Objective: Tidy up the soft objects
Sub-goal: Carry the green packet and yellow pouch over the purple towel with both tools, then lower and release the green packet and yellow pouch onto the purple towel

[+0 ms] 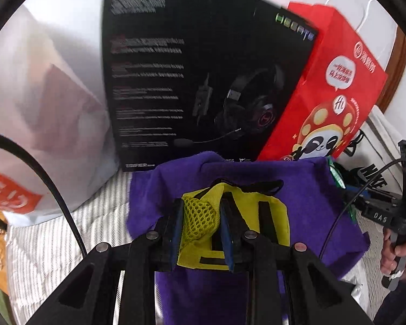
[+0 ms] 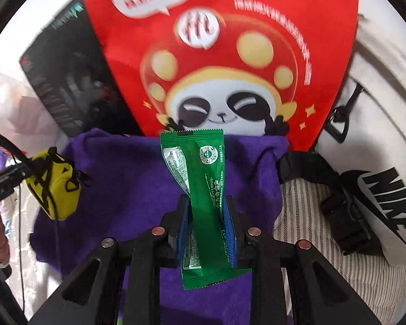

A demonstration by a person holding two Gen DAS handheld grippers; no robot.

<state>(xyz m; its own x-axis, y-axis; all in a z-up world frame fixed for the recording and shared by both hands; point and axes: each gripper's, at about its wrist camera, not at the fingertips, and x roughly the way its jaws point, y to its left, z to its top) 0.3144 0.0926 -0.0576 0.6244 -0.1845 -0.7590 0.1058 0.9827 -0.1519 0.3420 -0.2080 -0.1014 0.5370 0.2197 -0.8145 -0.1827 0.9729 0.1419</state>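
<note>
Where striped bedding (image 2: 311, 216) carries a purple cloth (image 2: 138, 178) | left gripper (image 1: 200, 222) clamps yellow pouch (image 1: 246, 214) above it | right gripper (image 2: 207, 224) pinches green sachet (image 2: 203, 178) | black box (image 1: 189, 67), red bag (image 1: 324, 94) behind.

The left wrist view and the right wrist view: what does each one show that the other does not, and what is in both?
Only the left wrist view shows the left gripper shut on the yellow pouch and an orange-printed white plastic bag.

Only the right wrist view shows the right gripper shut on the green packet.

Both show the yellow pouch, the purple cloth, the red panda bag, the black headset box, the white Nike bag and the striped bedding.
</note>
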